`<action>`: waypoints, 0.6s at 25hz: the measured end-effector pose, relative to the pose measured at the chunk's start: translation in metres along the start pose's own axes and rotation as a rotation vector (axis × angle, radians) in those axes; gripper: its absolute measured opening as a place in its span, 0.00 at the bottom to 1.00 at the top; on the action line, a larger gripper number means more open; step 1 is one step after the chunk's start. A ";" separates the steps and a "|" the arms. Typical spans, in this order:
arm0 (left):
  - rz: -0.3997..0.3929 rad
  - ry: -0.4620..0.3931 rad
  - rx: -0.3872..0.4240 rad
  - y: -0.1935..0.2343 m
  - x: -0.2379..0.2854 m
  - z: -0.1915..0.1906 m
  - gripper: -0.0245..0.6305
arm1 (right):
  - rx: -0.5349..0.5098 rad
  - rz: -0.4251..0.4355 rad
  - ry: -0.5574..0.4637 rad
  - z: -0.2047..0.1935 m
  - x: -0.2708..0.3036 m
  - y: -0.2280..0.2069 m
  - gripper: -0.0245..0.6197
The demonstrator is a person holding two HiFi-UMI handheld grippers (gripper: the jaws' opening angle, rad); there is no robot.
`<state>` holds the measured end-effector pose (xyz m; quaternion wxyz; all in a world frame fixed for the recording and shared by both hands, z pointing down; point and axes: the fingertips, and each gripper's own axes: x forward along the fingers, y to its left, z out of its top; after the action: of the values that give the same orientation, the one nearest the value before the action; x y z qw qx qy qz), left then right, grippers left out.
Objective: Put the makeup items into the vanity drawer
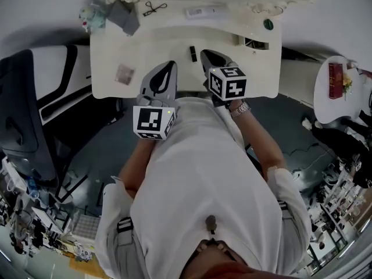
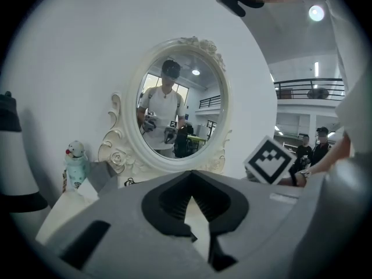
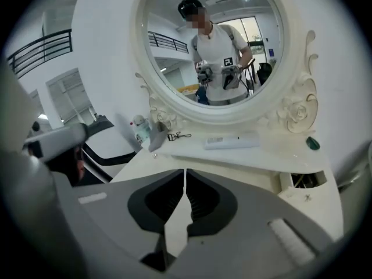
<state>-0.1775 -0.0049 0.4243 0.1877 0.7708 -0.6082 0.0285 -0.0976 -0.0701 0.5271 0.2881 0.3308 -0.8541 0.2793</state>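
Observation:
On the white vanity top [image 1: 145,45] lie an eyelash curler [image 1: 155,7] [image 3: 178,136], a long white tube [image 1: 203,11] [image 3: 232,140], a small dark green item [image 1: 268,24] [image 3: 313,143], a short black stick [image 1: 192,53] and a pinkish square [image 1: 124,74]. An open compartment [image 1: 250,41] [image 3: 302,181] shows at the vanity's right. My left gripper [image 1: 170,64] [image 2: 190,173] hovers over the top's front edge, shut and empty. My right gripper [image 1: 204,53] [image 3: 185,171] is beside it, just right of the black stick, jaws together with nothing between them.
A grey pouch [image 1: 124,16] [image 2: 103,176] and a snowman-shaped bottle [image 1: 93,17] [image 2: 74,164] stand at the back left. The oval mirror [image 2: 180,106] [image 3: 215,45] rises behind. A black-and-white chair [image 1: 52,86] is at the left, a round white table [image 1: 337,89] at the right.

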 end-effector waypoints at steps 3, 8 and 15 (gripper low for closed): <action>0.018 -0.006 0.002 0.005 -0.009 -0.001 0.05 | -0.007 -0.006 0.106 -0.023 0.044 -0.010 0.09; 0.047 -0.020 -0.012 0.011 -0.025 -0.003 0.05 | -0.094 -0.061 0.286 -0.084 0.097 -0.031 0.24; 0.080 -0.026 -0.029 0.024 -0.041 -0.007 0.05 | -0.083 -0.096 0.403 -0.136 0.113 -0.040 0.36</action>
<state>-0.2093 0.0309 0.4253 0.1896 0.7432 -0.6414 0.0173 -0.0965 -0.0498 0.7071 0.4793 0.2963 -0.7735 0.2902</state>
